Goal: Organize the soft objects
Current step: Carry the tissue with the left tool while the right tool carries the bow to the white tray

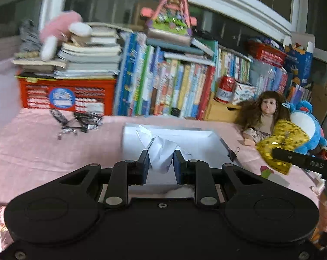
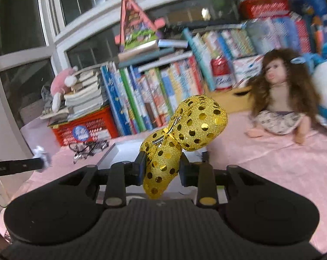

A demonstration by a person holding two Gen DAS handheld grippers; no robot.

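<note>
My left gripper (image 1: pixel 161 158) is shut on a crumpled white fabric piece (image 1: pixel 161 151), held up over a white box (image 1: pixel 198 143) on the pink cloth. My right gripper (image 2: pixel 163 162) is shut on a gold sequinned bow (image 2: pixel 185 127), lifted above the same white box (image 2: pixel 124 151). The gold bow (image 1: pixel 278 145) and the right gripper's finger also show at the right of the left wrist view. At the left of the right wrist view, the left gripper's finger holds the white fabric piece (image 2: pixel 41 155). A brown-haired doll (image 1: pixel 263 117) sits by a blue plush toy (image 1: pixel 308 127).
A row of books (image 1: pixel 163 82) and a red crate (image 1: pixel 66 95) line the back, with a toy house (image 1: pixel 172 15) and a pink plush (image 1: pixel 59 30) on top. Black-framed glasses (image 1: pixel 76 121) and a binder clip (image 1: pixel 233 152) lie on the pink tablecloth (image 1: pixel 44 151). A red can (image 1: pixel 225 88) stands on a wooden drawer.
</note>
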